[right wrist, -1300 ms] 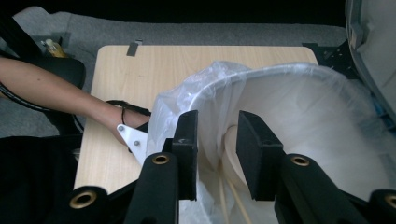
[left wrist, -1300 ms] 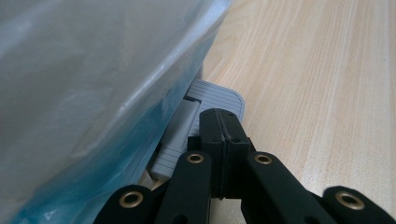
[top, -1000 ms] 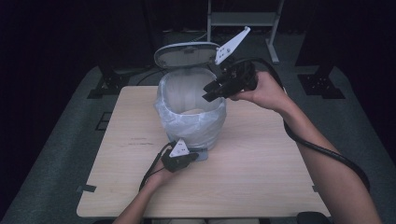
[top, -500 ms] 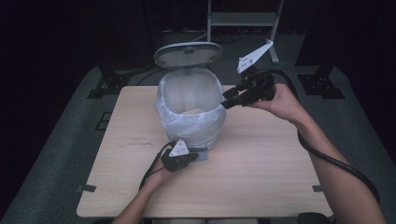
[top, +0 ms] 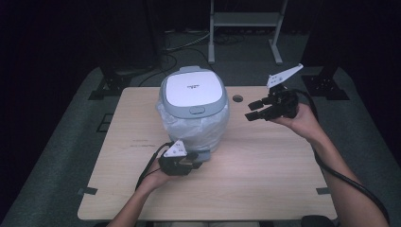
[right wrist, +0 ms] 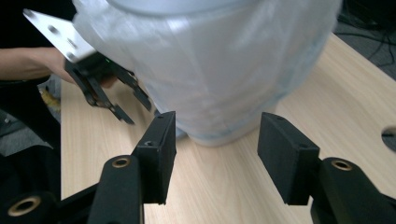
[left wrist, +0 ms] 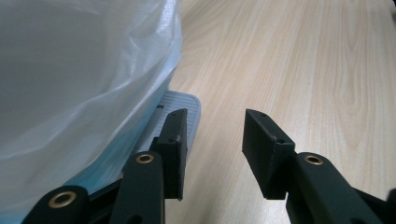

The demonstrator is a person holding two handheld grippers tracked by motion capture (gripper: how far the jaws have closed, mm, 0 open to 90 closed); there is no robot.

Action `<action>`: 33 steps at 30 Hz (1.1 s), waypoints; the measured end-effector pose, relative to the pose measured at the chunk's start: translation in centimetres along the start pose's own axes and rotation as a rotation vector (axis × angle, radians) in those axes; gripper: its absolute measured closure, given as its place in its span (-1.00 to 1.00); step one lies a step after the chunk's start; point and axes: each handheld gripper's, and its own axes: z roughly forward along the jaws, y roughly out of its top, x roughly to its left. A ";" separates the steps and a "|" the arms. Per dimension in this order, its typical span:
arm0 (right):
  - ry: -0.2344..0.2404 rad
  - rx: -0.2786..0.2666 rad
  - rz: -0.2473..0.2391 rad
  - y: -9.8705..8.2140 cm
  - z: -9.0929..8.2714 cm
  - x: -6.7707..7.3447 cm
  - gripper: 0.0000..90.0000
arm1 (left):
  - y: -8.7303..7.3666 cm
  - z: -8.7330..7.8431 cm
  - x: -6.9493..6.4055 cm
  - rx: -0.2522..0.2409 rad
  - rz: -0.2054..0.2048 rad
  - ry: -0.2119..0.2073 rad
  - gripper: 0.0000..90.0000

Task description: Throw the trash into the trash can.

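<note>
The bin (top: 193, 111), lid shut and wrapped in a plastic bag (top: 213, 130), blocks the table's (top: 265, 175) middle. Bare wood lies open to its right and front. The left gripper (top: 196, 164) sits against the bin's base, its jaws parted.

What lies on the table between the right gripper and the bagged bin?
Bare tabletop with a round hole, in the high view, separates the right gripper from the bin.
</note>
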 end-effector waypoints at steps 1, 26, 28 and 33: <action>0.000 0.000 0.000 0.0 0.0 0.0 0.01 | 0.0 -0.2 0.0 -0.001 -0.006 0.000 0.34; -0.072 -0.047 0.126 -8.0 -0.9 -2.2 -0.08 | -2.5 -4.8 2.0 -0.017 -0.076 0.081 0.08; -0.071 -0.042 0.133 -8.4 -0.9 -2.2 -0.08 | -2.7 -5.1 2.1 -0.018 -0.082 0.088 0.05; -0.072 -0.043 0.145 -9.3 -0.9 -2.3 -0.09 | -3.0 -5.6 2.1 -0.023 -0.090 0.096 0.02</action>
